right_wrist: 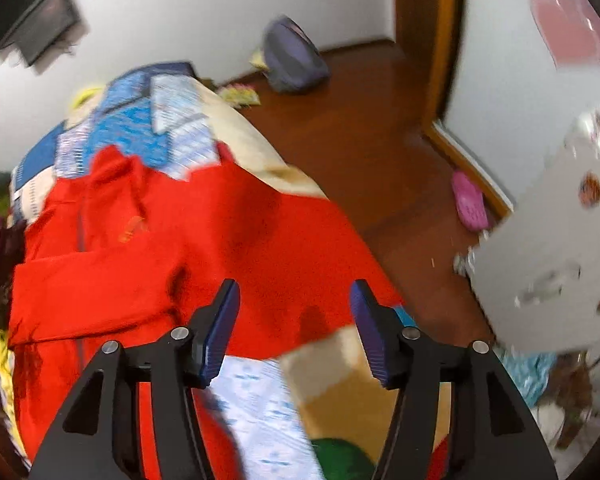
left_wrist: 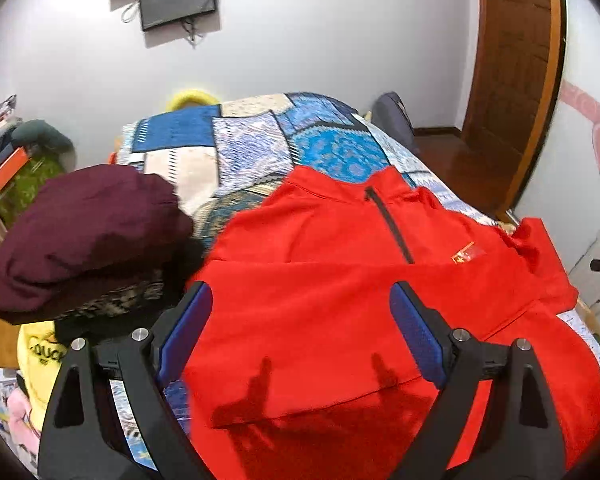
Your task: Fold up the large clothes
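Observation:
A large red zip-neck top [left_wrist: 340, 280] with a small flag badge lies spread on a bed with a blue patchwork cover [left_wrist: 260, 140]. One sleeve is folded across its body. My left gripper [left_wrist: 300, 300] is open and empty, hovering above the top's lower half. In the right wrist view the same red top [right_wrist: 220, 232] lies on the cover [right_wrist: 148, 132]. My right gripper [right_wrist: 296, 300] is open and empty above the top's right hem, near the bed's edge. That view is blurred.
A pile of clothes with a maroon garment [left_wrist: 88, 232] on top and a yellow one [left_wrist: 40, 356] below sits left of the red top. A wooden floor [right_wrist: 360, 140], a pink slipper [right_wrist: 470, 200], a white cabinet [right_wrist: 548, 248] and a door [left_wrist: 512, 80] lie to the right.

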Demonstrator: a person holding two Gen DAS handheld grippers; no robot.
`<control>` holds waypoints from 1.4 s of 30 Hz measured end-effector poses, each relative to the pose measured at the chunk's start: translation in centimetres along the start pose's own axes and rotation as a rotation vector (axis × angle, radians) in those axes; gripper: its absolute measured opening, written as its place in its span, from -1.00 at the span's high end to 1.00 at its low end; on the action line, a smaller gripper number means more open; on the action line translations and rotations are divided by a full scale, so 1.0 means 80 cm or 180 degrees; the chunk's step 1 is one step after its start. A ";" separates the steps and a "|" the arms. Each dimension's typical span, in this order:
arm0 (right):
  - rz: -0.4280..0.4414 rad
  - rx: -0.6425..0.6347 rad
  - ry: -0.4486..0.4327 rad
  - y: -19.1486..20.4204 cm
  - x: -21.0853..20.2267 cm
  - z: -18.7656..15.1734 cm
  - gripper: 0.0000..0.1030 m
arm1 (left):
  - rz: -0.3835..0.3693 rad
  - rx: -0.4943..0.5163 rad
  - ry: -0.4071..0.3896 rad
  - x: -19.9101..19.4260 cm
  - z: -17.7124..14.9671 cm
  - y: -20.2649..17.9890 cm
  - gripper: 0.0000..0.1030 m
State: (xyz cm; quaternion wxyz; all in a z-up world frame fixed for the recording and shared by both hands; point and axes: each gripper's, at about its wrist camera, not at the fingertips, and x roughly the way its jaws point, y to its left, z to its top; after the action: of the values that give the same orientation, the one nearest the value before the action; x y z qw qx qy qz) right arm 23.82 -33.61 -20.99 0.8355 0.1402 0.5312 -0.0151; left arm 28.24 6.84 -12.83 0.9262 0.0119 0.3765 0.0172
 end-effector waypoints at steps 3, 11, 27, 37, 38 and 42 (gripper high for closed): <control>0.0036 0.0193 0.0263 -0.022 0.036 -0.009 -0.04 | -0.0112 0.0026 0.0116 0.019 -0.002 -0.019 -0.75; 0.0453 0.0820 0.0518 -0.065 0.090 -0.013 -0.04 | -0.0215 0.0002 0.0319 0.045 -0.014 -0.034 -0.75; 0.0019 0.1136 -0.0007 -0.063 0.094 0.044 0.80 | -0.0094 -0.0103 0.0372 0.043 -0.035 -0.010 -0.75; 0.0221 0.0178 -0.1011 0.054 -0.062 0.093 0.84 | -0.0091 -0.0061 0.0179 0.016 -0.034 -0.004 -0.75; 0.0298 0.0088 -0.1079 0.071 -0.077 0.094 0.84 | -0.0097 -0.0057 0.0160 0.013 -0.034 -0.004 -0.75; 0.0565 -0.0287 -0.1220 0.137 -0.116 0.091 0.84 | -0.0120 -0.0044 0.0070 -0.002 -0.035 0.001 -0.75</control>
State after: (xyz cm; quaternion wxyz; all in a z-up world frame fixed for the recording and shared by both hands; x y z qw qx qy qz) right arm 28.09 -26.07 -7.44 0.9246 0.1435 0.3483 0.0560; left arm 26.14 6.95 -14.73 0.9222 -0.0018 0.3867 0.0025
